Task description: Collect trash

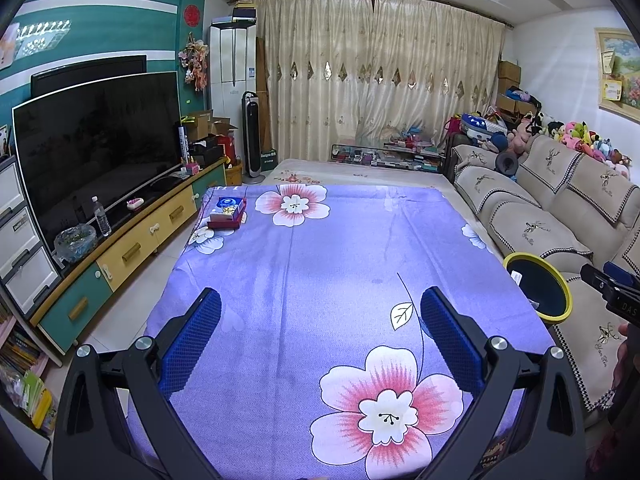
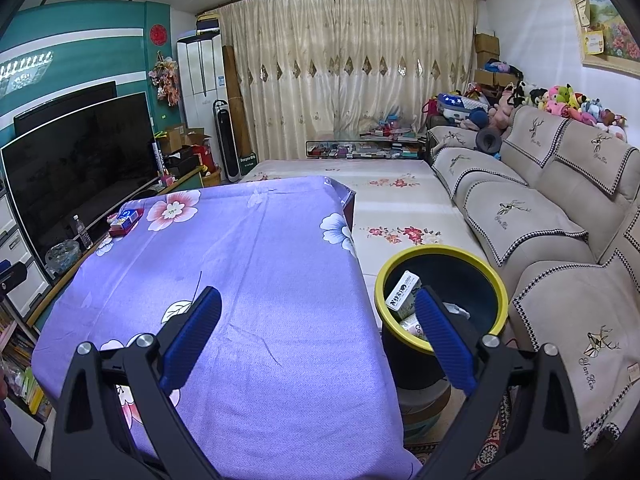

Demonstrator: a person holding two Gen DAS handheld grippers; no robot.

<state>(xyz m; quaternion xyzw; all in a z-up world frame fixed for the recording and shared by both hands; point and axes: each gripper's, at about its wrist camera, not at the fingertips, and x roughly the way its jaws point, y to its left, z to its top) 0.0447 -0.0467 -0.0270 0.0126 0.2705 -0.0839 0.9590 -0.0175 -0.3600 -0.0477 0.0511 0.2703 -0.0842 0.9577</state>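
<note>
A dark bin with a yellow rim (image 2: pixel 442 280) stands on the floor off the table's right edge; its rim (image 1: pixel 538 286) also shows in the left wrist view. Inside it lie a white carton (image 2: pixel 404 290) and other wrappers. My right gripper (image 2: pixel 318 310) is open and empty, its right finger over the bin's near rim and its left finger above the table. My left gripper (image 1: pixel 320 308) is open and empty above the purple floral tablecloth (image 1: pixel 320 248). A red tray with a blue box (image 1: pixel 227 213) sits at the table's far left corner.
A beige sofa (image 2: pixel 540 216) runs along the right, close behind the bin. A TV and low cabinet (image 1: pixel 120 240) line the left wall, with a water bottle (image 1: pixel 101 216) on the cabinet. A floral mat (image 2: pixel 380 200) lies beyond the table. The other gripper's body (image 1: pixel 612 292) shows at the right edge.
</note>
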